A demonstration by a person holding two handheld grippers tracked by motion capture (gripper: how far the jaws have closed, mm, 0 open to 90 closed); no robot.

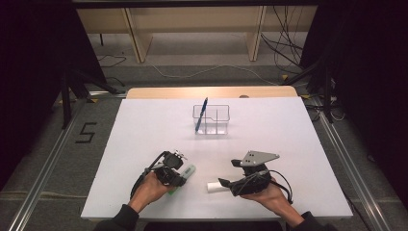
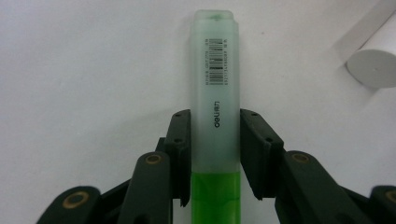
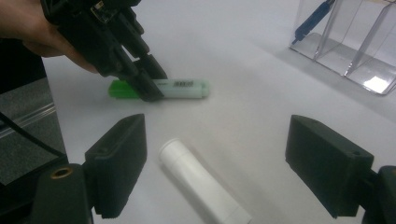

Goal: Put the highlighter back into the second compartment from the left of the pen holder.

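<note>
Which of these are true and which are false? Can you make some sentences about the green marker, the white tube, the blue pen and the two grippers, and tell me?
1. The left gripper has its jaws around the green highlighter. True.
2. The blue pen lies flat on the table. False: it stands leaning in the clear organizer.
3. The right gripper has its jaws wide apart, with the white tube lying between them untouched. True.
4. The highlighter is inside the organizer. False: it lies on the table near the person's left hand.
5. The white tube is standing upright. False: it lies on its side.
</note>
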